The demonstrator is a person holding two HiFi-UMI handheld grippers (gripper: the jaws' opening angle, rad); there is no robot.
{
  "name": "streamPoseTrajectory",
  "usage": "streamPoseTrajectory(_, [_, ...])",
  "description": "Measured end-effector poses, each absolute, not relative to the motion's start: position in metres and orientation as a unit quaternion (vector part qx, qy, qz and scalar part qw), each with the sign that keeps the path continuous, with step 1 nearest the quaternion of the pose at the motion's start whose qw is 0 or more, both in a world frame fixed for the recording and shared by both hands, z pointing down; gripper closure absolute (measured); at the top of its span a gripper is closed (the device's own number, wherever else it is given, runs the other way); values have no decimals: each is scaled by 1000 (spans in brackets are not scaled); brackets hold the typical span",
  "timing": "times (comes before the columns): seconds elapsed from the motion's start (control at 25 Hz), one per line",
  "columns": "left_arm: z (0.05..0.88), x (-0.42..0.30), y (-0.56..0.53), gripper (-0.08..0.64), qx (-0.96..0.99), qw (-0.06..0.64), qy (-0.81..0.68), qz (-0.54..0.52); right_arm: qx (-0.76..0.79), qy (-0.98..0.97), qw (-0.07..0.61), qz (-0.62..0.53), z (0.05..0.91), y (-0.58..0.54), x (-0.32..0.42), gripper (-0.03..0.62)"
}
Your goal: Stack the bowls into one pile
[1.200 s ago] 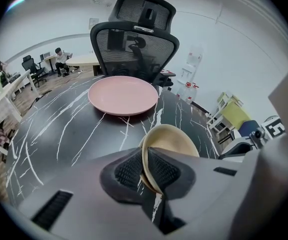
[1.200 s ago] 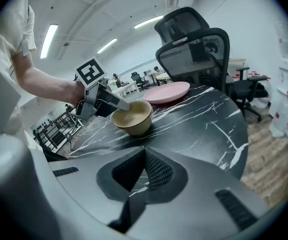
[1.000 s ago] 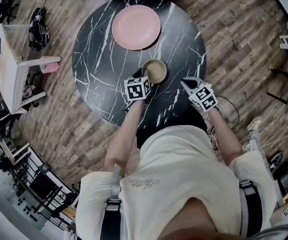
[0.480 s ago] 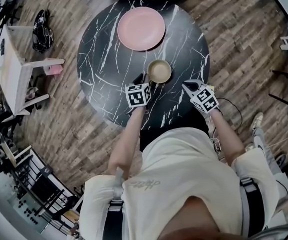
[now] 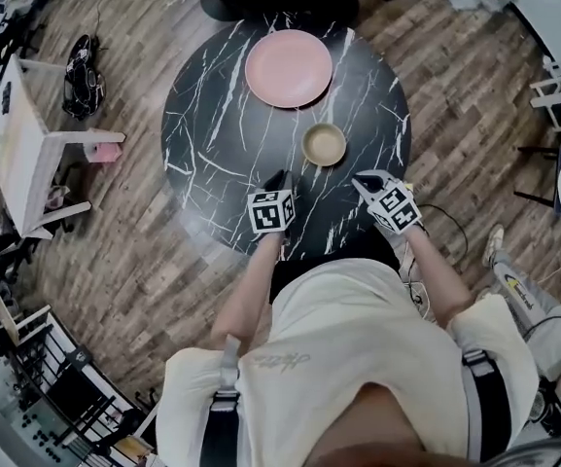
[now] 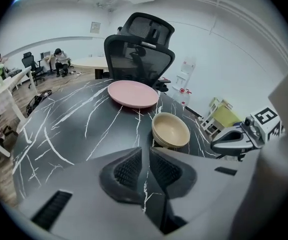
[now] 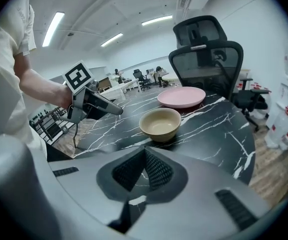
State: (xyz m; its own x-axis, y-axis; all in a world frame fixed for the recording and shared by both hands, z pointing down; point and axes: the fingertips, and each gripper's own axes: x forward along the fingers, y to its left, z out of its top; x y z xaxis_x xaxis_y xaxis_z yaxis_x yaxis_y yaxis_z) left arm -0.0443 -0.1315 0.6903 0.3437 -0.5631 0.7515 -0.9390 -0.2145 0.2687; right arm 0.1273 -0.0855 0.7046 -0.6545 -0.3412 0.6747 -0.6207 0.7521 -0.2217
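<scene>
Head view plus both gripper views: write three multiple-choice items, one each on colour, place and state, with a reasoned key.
1. What colour is the plate? A. Green. B. Pink. C. Blue.
2. Where is the beige bowl pile? A. On the plate. B. On the table, apart from the plate. C. On a tray.
3. The right gripper's jaws? A. Wide apart. B. Clamped on the pile. C. Together, empty.
Key: B, it is plainly pink; B, bare marble shows between pile and plate; C, its pads meet with nothing between.
</scene>
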Motion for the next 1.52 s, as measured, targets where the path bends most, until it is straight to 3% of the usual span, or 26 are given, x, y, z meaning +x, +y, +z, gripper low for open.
streamPoseTrajectory(0.44, [625, -82, -120, 535, 802, 319, -468, 193, 369, -866, 260, 216, 656, -81, 92, 584])
streamPoseTrajectory(0.72, [585, -94, -120, 535, 845, 220, -442, 205, 415, -863, 209, 197, 610, -88, 72, 584])
streamPoseTrajectory(1.52, [443, -99, -124, 535, 856, 170, -480, 85, 417, -893, 123, 115, 468, -110, 75, 586])
